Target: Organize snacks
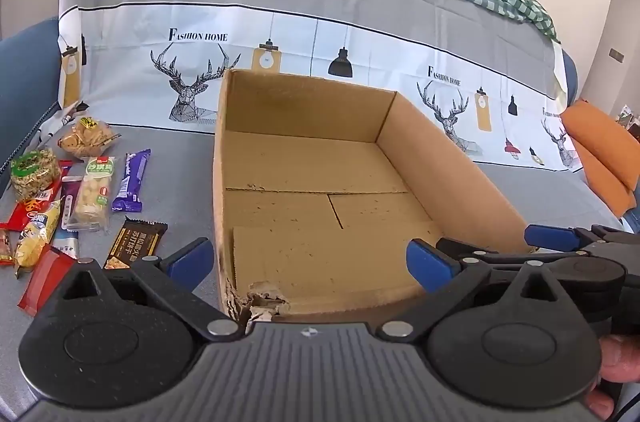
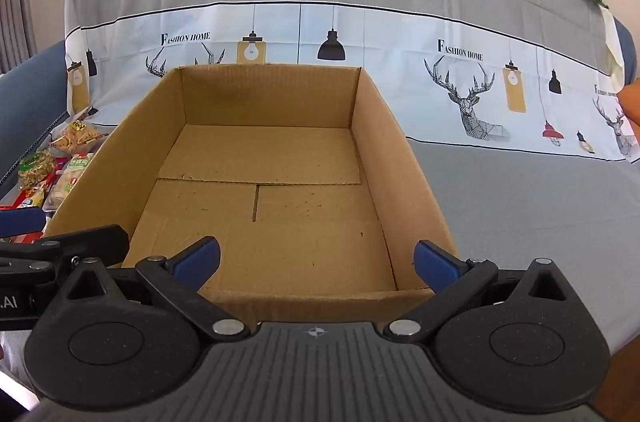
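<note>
hidden: snack pile mostly behind box wall | cut off: orange cushion at frame edge

black ribbed gripper bodies, blue-padded jaws, silver rivets, bare thumb

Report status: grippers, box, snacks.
Left gripper and right gripper open, holding nothing. Cardboard box holds nothing. Snacks left of box, untouched. Nothing blocking.

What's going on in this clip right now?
A person holds two blue-fingered grippers, the left gripper and the right gripper, both open and empty, in front of an empty open brown cardboard box. A pile of wrapped snack packets lies on the grey cloth left of the box. Nothing is packed yet.
</note>
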